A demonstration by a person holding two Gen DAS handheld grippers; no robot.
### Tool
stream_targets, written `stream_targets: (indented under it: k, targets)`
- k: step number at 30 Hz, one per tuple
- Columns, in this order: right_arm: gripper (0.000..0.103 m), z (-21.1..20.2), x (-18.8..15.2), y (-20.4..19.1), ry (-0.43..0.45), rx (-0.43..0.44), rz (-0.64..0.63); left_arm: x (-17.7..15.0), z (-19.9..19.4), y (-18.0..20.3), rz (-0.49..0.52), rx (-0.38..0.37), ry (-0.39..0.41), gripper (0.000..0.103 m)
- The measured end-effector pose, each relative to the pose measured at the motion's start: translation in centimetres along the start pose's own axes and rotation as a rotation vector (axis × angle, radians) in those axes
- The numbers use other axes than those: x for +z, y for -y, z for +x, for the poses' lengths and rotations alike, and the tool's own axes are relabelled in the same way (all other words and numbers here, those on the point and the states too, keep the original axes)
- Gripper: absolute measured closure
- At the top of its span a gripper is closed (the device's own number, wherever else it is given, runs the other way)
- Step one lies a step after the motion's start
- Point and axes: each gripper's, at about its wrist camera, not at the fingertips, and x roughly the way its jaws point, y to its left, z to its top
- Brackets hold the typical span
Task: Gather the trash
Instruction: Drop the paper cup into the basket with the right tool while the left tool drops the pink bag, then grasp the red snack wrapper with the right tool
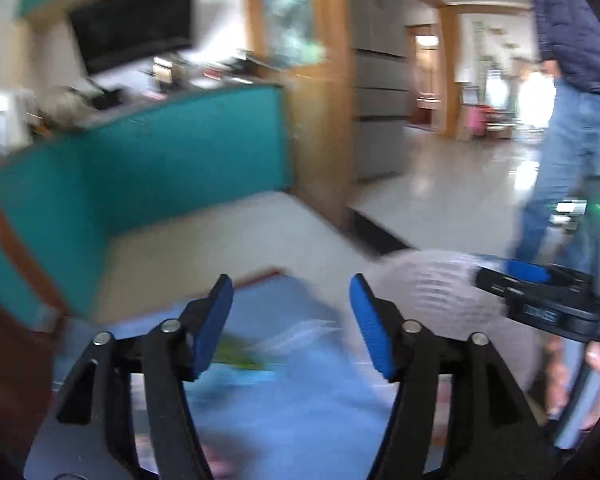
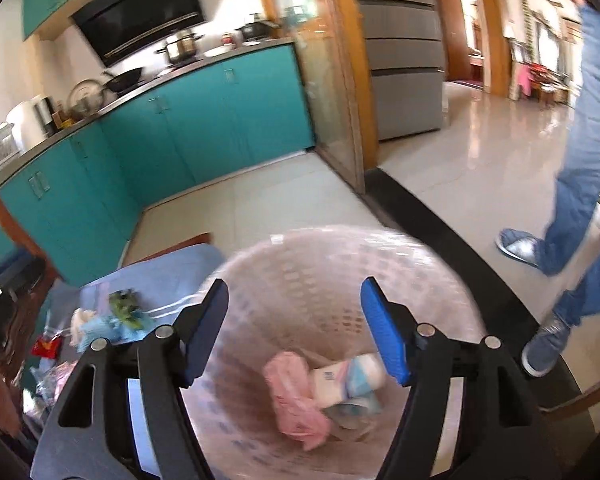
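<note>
Pink basket under open right gripper

Basket at the table's right, loose trash to its left

The pale perforated plastic basket stands right of the blue cloth-covered table; in it lie a crumpled pink plastic bag and, touching its right side, white-and-blue paper packets. Left on the cloth lie a green wrapper and a red packet. Teal kitchen cabinets stand behind the table.

Left gripper and right gripper: black plastic linkage arms, silver pivot screws, blue ribbed pads on each finger.
</note>
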Motion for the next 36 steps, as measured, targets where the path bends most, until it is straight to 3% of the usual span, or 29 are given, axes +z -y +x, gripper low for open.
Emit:
stream_targets:
  k: [3,5,12,16,19,23,26,29,36]
  targets:
    - [0.035,1.4,-0.5,-3.8,-0.038,0.115,-0.06,0.3,-1.6,-4.6,-0.022,0.176,0.002,0.028]
    - [0.035,2.5,-1.2,-7.0,-0.08,0.198,-0.108,0.2,-2.4,-8.2,-0.072,0.241,-0.022,0.028]
    - [0.035,6.3,-3.7,-21.2,-0.232,0.539,-0.333,-0.4,-5.9,-15.7,-0.17,0.298,-0.039,0.028]
    - [0.036,8.2,-4.9,-29.1,-0.29,0.666,-0.529,-0.9,-8.5,-17.5,-0.211,0.297,-0.017,0.028]
    - [0.045,11.1,-5.9,-33.7,-0.383,0.742,-0.59,-1.3,-9.6,-18.4,-0.228,0.291,-0.003,0.028]
    - [0.045,13.3,-6.6,-37.9,-0.485,0.801,-0.66,-1.3,-11.4,-18.5,-0.23,0.273,0.033,0.028]
    - [0.047,14.1,-7.5,-40.5,-0.516,0.796,-0.754,-1.4,-12.4,-18.7,-0.236,0.258,0.058,0.028]
    - [0.063,15.3,-8.4,-42.0,-0.556,0.788,-0.825,-1.6,-12.9,-19.1,-0.245,0.232,0.065,0.028]
    - [0.079,16.3,-10.0,-43.2,-0.593,0.775,-0.902,-1.8,-12.7,-19.2,-0.254,0.227,0.059,0.028]
